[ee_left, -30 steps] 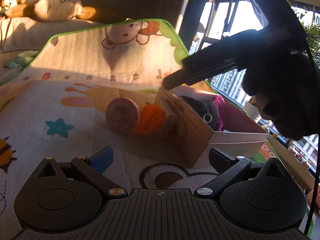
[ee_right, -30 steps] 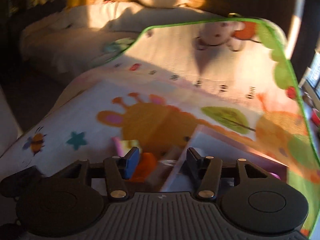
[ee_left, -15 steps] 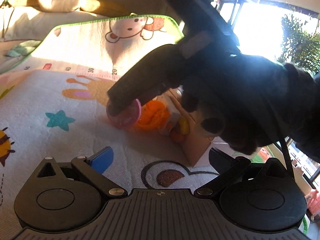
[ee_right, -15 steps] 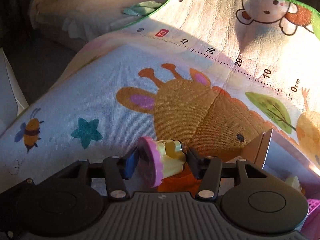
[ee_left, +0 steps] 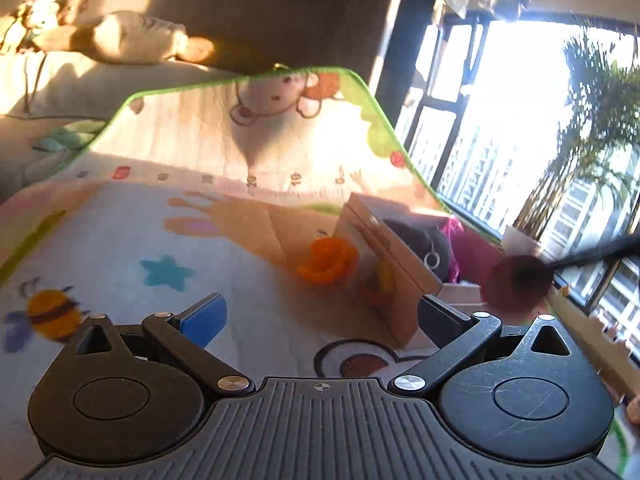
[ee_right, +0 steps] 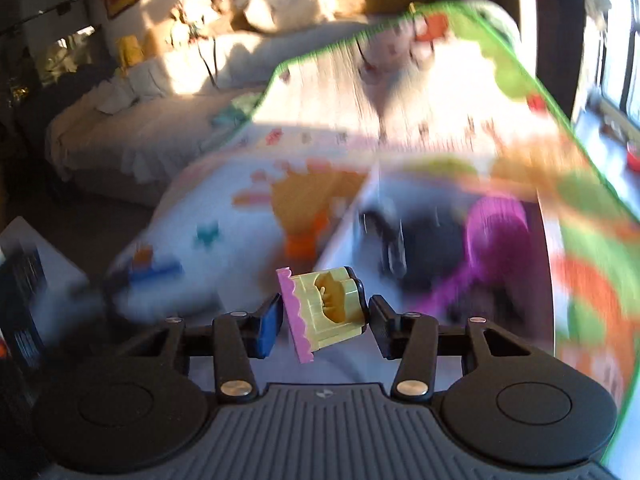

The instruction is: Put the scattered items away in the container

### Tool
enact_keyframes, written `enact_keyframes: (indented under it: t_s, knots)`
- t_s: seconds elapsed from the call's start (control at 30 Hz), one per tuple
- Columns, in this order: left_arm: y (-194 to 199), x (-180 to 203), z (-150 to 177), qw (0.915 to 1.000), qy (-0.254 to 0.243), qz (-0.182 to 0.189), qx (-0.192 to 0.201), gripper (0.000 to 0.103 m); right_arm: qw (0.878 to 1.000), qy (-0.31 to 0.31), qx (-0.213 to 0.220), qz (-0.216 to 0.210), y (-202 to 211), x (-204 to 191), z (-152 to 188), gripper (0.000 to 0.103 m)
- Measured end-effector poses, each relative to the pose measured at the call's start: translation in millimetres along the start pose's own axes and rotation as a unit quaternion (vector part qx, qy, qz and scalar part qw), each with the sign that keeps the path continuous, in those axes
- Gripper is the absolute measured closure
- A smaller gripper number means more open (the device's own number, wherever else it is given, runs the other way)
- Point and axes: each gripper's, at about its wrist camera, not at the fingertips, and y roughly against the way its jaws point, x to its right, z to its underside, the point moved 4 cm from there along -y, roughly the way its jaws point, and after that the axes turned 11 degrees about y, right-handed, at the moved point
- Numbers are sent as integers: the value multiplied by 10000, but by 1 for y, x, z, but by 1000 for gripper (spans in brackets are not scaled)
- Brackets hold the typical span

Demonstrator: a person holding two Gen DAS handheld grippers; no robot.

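Note:
A yellow toy cupcake with a pink frilled top (ee_right: 324, 312) hangs clear of the mat, and my right gripper (ee_right: 325, 316) is shut on it. Below and beyond it the open cardboard box (ee_right: 348, 232) shows blurred, with a dark item (ee_right: 432, 240) and a magenta item (ee_right: 496, 228) inside. In the left wrist view the same box (ee_left: 400, 292) stands at the right on the play mat (ee_left: 120, 240), and an orange toy (ee_left: 328, 260) lies beside its left wall. My left gripper (ee_left: 320, 312) is open and empty, low over the mat in front of the box. The held toy (ee_left: 516, 284) appears there as a dark blurred disc at the box's right.
A small yellow and orange piece (ee_left: 382, 276) lies against the box's outer wall. A bed with pillows (ee_left: 132, 36) runs behind the mat. Tall windows (ee_left: 500, 120) with a low sill line the right side. The mat's far end curls up against the wall.
My right gripper closed on the cupcake toy beside the orange toy, lifted it and swung right, over the box. Its arm has left the middle of the left wrist view.

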Motion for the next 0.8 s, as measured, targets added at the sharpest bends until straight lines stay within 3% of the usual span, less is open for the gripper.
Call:
enact_keyframes:
  t_s: [0.07, 0.17, 0.23, 0.33, 0.5, 0.67, 0.8]
  knots:
    - [12, 1, -1, 9999, -139, 20, -66, 0, 9964, -461, -155, -688, -6, -5, 22, 56]
    - [28, 6, 1, 9980, -587, -171, -144, 0, 9738, -1199, -384, -1894, -22, -15, 49, 56]
    - [34, 9, 1, 9966, -736, -311, -217, 0, 9639, -1421, -545, -2186, -35, -17, 63, 56]
    - [38, 12, 3, 9953, -811, -453, -289, 0, 9651, -1396, -384, -2181, -33, -15, 70, 56]
    - [36, 28, 11, 9924, -1068, -425, -430, 0, 9888, -847, 14, -1225, -9, -4, 72, 46]
    - [23, 43, 22, 9892, -1273, -319, -645, 0, 9899, -920, 159, -1064, 4, 8, 84, 46]
    - [3, 46, 15, 9835, -1678, -335, -582, 0, 9887, -1095, 626, -811, 11, 23, 83, 39]
